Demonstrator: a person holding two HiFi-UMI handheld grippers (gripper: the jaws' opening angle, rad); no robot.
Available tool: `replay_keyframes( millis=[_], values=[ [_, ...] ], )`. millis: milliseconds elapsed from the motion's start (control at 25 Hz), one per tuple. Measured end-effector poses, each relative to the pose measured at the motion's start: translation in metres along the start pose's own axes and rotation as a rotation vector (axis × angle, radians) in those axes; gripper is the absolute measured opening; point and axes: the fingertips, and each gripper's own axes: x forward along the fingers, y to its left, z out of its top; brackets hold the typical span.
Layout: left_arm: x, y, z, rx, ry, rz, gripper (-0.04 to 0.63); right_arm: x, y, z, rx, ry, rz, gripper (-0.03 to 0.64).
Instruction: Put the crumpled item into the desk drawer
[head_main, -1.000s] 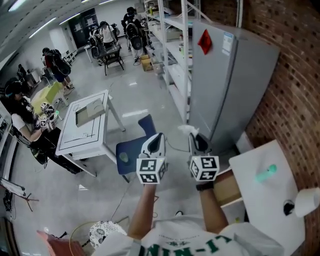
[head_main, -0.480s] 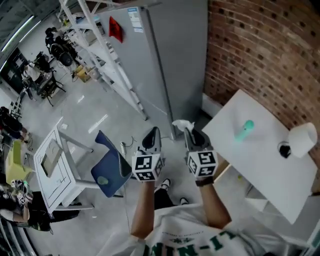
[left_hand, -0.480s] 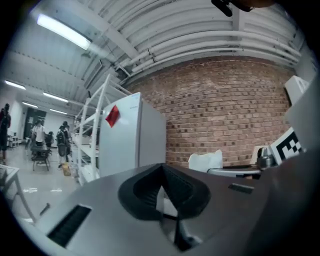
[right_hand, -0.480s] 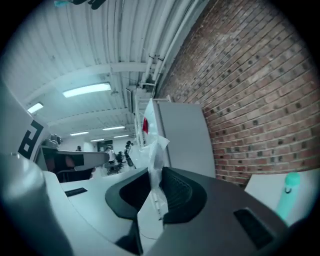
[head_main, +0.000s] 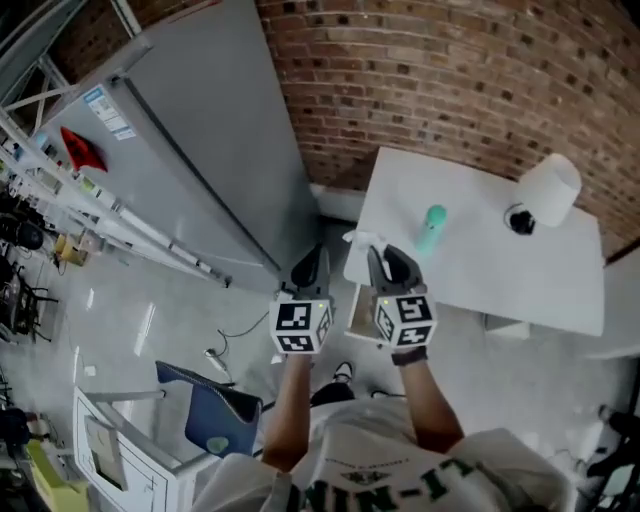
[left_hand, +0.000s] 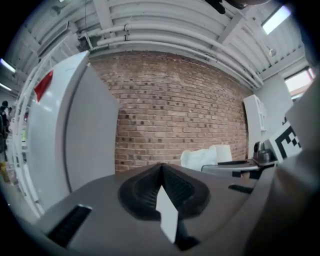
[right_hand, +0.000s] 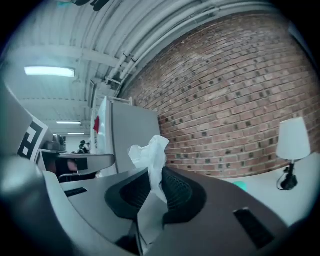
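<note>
The crumpled item is a white tissue (right_hand: 149, 156), pinched between the jaws of my right gripper (right_hand: 156, 175) and sticking up past their tips. In the head view the tissue (head_main: 360, 240) hangs just off the near left corner of the white desk (head_main: 480, 270), held by the right gripper (head_main: 380, 258). A tan patch (head_main: 361, 312) shows under the desk's edge between the grippers; it looks like the drawer. My left gripper (head_main: 310, 270) is level beside the right one, over the floor. Its jaws (left_hand: 161, 169) meet with nothing between them.
On the desk stand a teal bottle (head_main: 433, 228), a white paper roll (head_main: 549, 188) and a small black object (head_main: 520, 220). A tall grey cabinet (head_main: 190, 150) stands left of the desk against the brick wall (head_main: 450, 80). A blue chair (head_main: 212, 412) is behind me, at lower left.
The head view has swung from the open room round to the brick wall and the desk. Both grippers stayed side by side, the tissue still in the right one.
</note>
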Motion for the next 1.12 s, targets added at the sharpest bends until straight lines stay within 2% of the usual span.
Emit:
replay_keyframes(
  millis=[160,400,520,760,880,1120],
  values=[
    [0.037,-0.017,-0.016,-0.011,0.017,-0.157,-0.005,-0.004,-0.041,-0.018,0.018,0.019,-0.166,0.057],
    [0.081,-0.057,-0.050,-0.017,0.032,-0.337,-0.005,-0.026,-0.089,-0.055,0.051,0.099,-0.355,0.058],
    [0.093,-0.054,-0.070,-0.012,0.082,-0.358,-0.005,-0.017,-0.089,-0.077,0.078,0.140,-0.356,0.057],
    [0.109,-0.112,-0.141,-0.075,0.179,-0.392,-0.005,-0.049,-0.127,-0.148,0.129,0.260,-0.348,0.057],
    [0.119,-0.127,-0.171,-0.071,0.219,-0.413,-0.005,-0.047,-0.141,-0.186,0.147,0.337,-0.343,0.057],
    [0.126,-0.126,-0.223,-0.082,0.277,-0.419,-0.005,-0.038,-0.145,-0.250,0.180,0.427,-0.310,0.058]
  ],
)
